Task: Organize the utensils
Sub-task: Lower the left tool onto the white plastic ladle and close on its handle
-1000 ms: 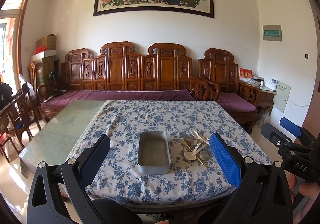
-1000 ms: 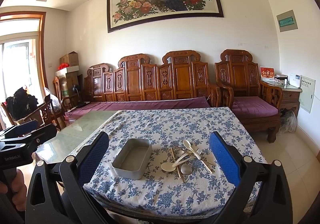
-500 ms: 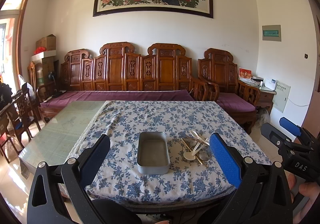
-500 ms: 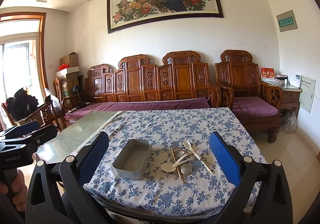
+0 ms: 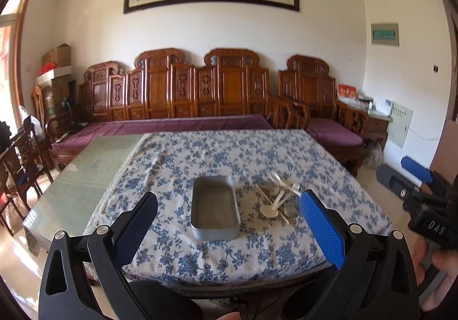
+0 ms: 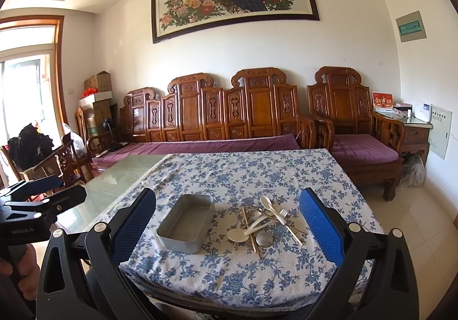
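Both grippers (image 5: 227, 224) (image 6: 227, 221) hover spread above table (image 6: 286, 171).

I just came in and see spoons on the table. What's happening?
A person holds a gripper in each hand, both open and empty. The left gripper and right gripper hover near the table's front edge. A pile of utensils lies on the flowered tablecloth beside an empty metal tray. Nothing is sorted yet.
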